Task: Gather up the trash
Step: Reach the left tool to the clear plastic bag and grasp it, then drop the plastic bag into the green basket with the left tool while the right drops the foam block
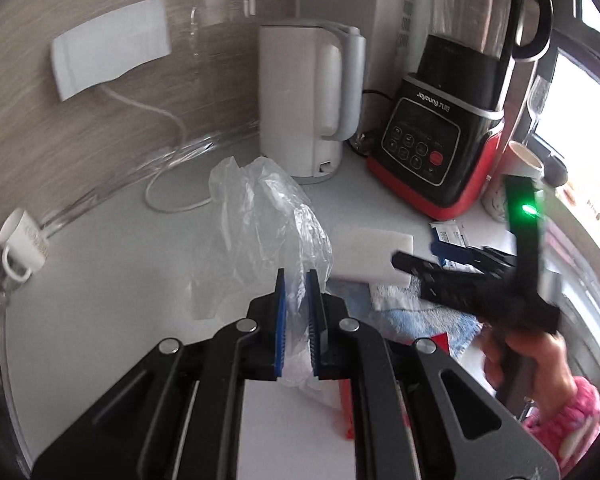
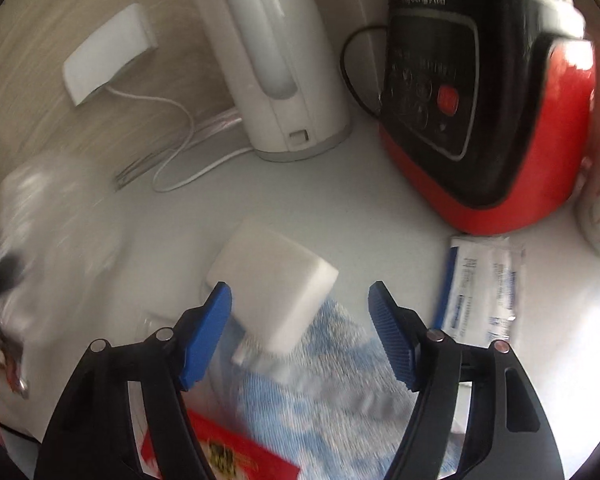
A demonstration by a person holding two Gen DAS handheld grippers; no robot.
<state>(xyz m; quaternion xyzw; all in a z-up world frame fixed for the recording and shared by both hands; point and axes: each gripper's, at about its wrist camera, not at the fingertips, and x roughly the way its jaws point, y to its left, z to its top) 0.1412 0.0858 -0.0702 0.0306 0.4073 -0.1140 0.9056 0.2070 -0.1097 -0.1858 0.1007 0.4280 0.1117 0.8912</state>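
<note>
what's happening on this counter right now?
A person is clearing trash off a kitchen counter with a handheld gripper in each hand. The left gripper is shut on a clear plastic bag, which hangs from its fingers. The right gripper is open and hovers over a white foam block that lies partly on a blue towel. A kettle and a blender stand behind.

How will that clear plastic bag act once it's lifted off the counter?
Probably floppy: the clear plastic bag is thin, crumpled film that sags in folds where the left gripper pinches it. Likely very light, since one pinched edge carries it. It may slip, being glossy film, though the ribbed blue fingers should help.
</note>
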